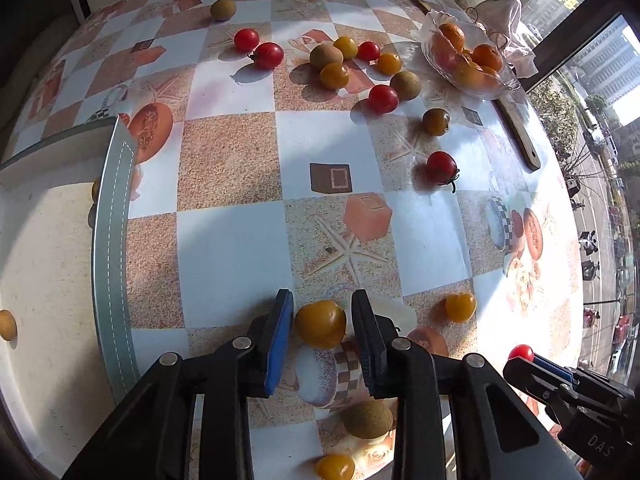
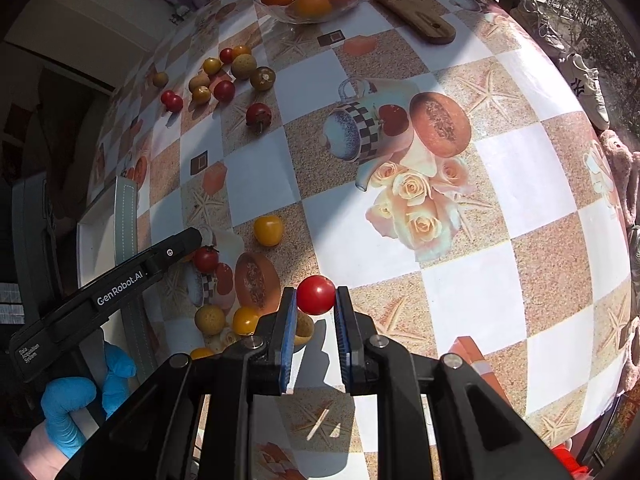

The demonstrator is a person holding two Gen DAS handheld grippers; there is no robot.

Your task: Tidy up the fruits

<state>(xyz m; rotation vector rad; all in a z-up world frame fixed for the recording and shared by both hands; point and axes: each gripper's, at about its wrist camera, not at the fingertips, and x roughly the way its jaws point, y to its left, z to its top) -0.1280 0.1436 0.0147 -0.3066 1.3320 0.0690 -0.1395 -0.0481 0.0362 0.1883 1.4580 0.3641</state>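
My left gripper (image 1: 322, 322) straddles a yellow tomato (image 1: 321, 323) on the table; its jaws stand slightly apart from the fruit, open. My right gripper (image 2: 316, 300) is shut on a red cherry tomato (image 2: 316, 294) held above the table; it also shows in the left wrist view (image 1: 521, 353). Several red, yellow and brownish-green small fruits (image 1: 332, 67) lie scattered at the far side. A white tray with a grey stitched rim (image 1: 112, 216) stands at the left and holds a small yellow fruit (image 1: 7, 325).
A glass bowl of oranges (image 1: 464, 54) and a wooden board (image 1: 516, 128) sit at the far right edge. More fruits lie near my left gripper: a yellow one (image 1: 461, 307), a brownish one (image 1: 367, 419), another yellow one (image 1: 335, 467). A window is to the right.
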